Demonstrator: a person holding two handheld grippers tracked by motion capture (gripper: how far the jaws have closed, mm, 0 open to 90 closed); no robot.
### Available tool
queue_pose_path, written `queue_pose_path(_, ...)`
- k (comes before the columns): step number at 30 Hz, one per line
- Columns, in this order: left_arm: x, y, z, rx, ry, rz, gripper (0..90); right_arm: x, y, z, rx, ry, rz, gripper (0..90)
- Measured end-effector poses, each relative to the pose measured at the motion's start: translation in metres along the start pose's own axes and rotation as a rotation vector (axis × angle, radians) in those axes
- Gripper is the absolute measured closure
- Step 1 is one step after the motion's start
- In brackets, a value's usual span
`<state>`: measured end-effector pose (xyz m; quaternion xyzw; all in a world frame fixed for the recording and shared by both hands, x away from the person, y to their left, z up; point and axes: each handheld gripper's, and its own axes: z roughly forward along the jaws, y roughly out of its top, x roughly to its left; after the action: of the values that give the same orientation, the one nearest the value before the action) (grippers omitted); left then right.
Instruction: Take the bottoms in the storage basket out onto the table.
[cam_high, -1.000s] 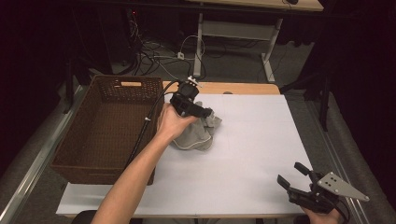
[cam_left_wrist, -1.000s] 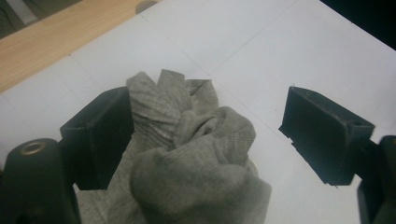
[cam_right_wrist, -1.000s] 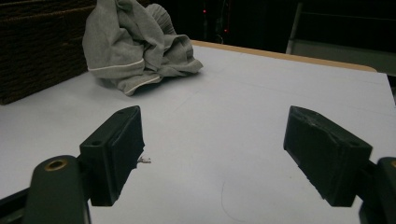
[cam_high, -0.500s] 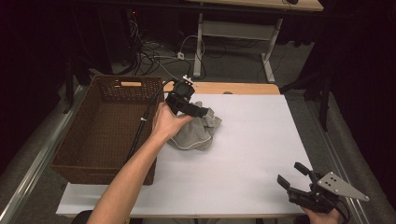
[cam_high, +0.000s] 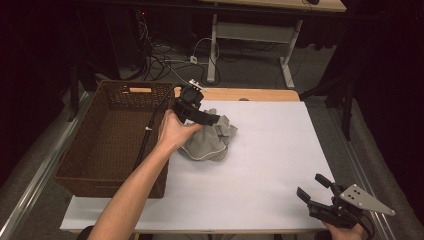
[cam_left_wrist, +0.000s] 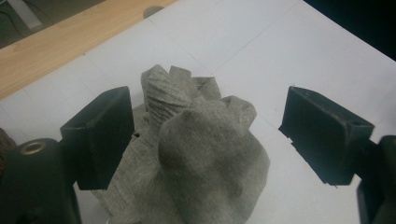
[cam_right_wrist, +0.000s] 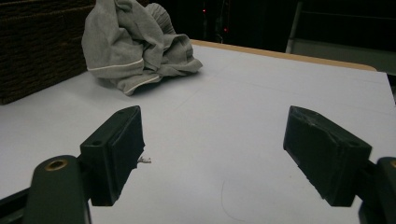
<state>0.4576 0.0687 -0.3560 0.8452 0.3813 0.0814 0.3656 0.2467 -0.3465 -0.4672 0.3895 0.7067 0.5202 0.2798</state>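
Between the spread jaws of the left tongs (cam_left_wrist: 201, 140) sits a crumpled grey cloth (cam_left_wrist: 205, 158), its bunched top rising into the gap while neither pad (cam_left_wrist: 100, 135) presses on it, so those tongs stand wide and hold nothing yet. From the high view, the left tongs (cam_high: 199, 114) hover at the near-left edge of the heap, with the cloth (cam_high: 212, 142) spilling away to their far side across the white counter (cam_high: 270, 150). It looks like a light, limp garment with a pale piped hem (cam_right_wrist: 119, 65); it should fold and sag rather than keep its shape, and is neither slippery nor fragile. The thick raised fold directly ahead of the pads seems the best place to pinch, since several layers there would fill the jaws. Beside the left tongs, on their other side, stands a brown wicker basket (cam_high: 105, 135). Well apart, at the counter's near corner, the right tongs (cam_high: 316, 192) rest open and empty.
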Motion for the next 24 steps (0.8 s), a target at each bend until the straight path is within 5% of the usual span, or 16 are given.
queue_pose_path(24,0.007,-0.011,-0.019,-0.032,-0.001,-0.014,16.6,0.000,0.000,0.000,0.001,0.000,0.003,21.1)
